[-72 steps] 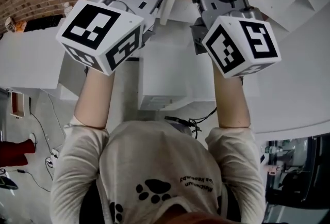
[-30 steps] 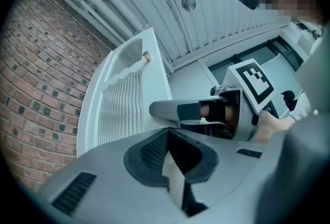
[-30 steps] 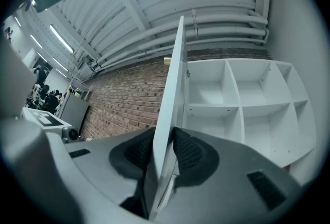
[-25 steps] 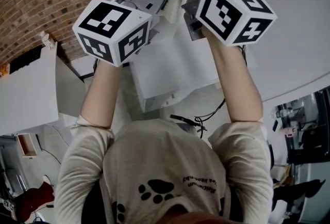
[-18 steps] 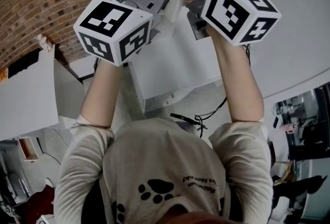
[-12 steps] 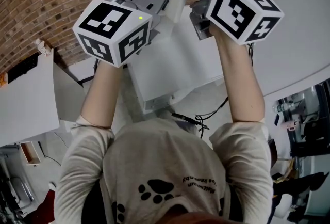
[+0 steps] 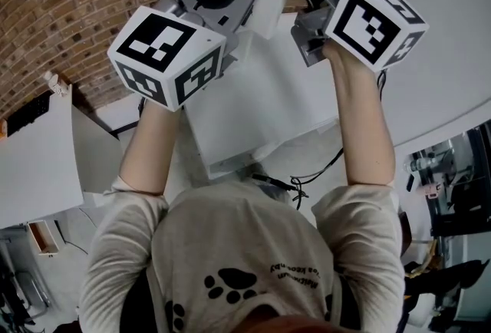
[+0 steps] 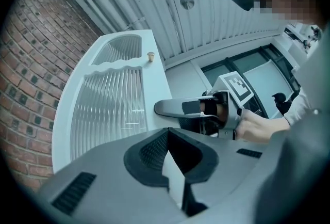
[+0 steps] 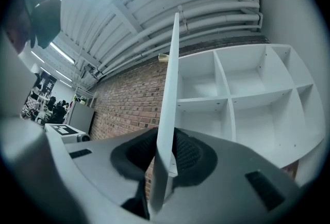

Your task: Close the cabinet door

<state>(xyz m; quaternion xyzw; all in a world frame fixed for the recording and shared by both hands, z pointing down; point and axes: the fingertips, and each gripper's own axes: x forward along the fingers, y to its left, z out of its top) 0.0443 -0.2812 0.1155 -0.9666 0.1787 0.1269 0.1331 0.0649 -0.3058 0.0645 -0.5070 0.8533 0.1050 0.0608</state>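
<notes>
Both grippers held the cabinet door (image 9: pixel 168 89) by its free edge, and the door stood swung well out from the open shelves (image 9: pixel 247 94). The left gripper (image 8: pixel 168 138) was clamped on the white edge. The right gripper (image 9: pixel 164 145), whose jaws had just been closing, gripped the same edge between them. The closing looked barely begun: the whole swing back against the shelves, and then the release, were still to be done.

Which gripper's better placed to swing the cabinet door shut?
Right, marginally: the right gripper, fingers just closing, clamps the cabinet door edge with the open shelves beside it; the left gripper also pinches the door.
</notes>
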